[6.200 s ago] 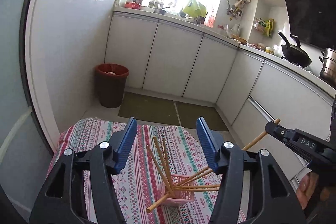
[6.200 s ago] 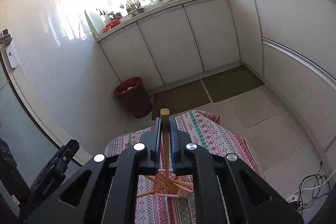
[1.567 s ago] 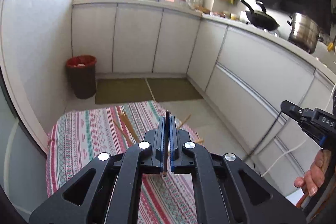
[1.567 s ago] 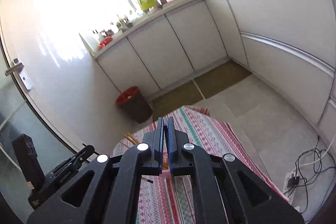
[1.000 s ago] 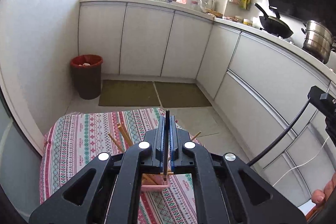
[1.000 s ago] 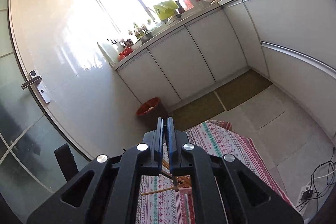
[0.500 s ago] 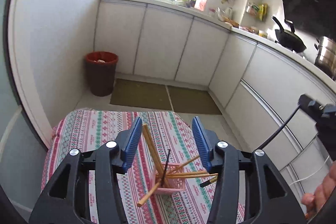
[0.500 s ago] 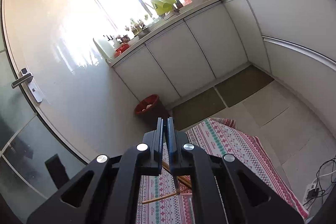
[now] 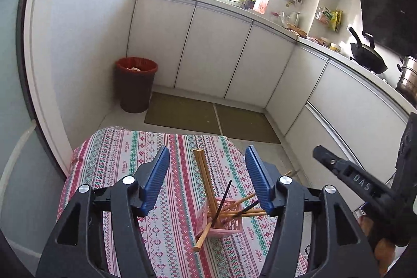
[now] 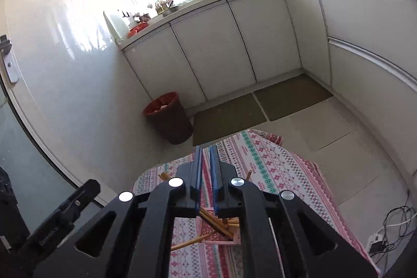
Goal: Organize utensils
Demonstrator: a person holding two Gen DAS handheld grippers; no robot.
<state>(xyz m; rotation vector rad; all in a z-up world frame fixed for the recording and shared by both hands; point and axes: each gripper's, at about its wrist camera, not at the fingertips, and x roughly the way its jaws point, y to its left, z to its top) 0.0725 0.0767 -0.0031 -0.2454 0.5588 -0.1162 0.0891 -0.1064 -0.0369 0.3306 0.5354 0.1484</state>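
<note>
A pink slotted basket (image 9: 229, 227) stands on the striped tablecloth (image 9: 117, 160) and holds several wooden chopsticks (image 9: 204, 173) plus two dark chopsticks (image 9: 224, 196), all leaning at different angles. My left gripper (image 9: 207, 171) hovers above and before the basket, its jaws wide and still opening, with nothing pressed between the pads. My right gripper (image 10: 206, 164) sits over the basket (image 10: 221, 241); its jaws are opening with a narrow empty gap between them. The right gripper (image 9: 322, 151) also shows at the right of the left wrist view. The left gripper (image 10: 87, 188) shows at the right wrist view's lower left.
A red-lined bin (image 9: 135, 84) stands on the floor by the white cabinets, with two dark mats (image 9: 182, 113) beyond the table. Cables and a plug (image 10: 391, 231) lie on the tiles at the right. A wok (image 9: 367, 59) sits on the counter. A person's hand (image 9: 383, 252) grips the right tool.
Both grippers were shut on dark chopsticks a second ago. The left opened first and its chopstick now stands in the basket; the right came down and its jaws have just parted.
</note>
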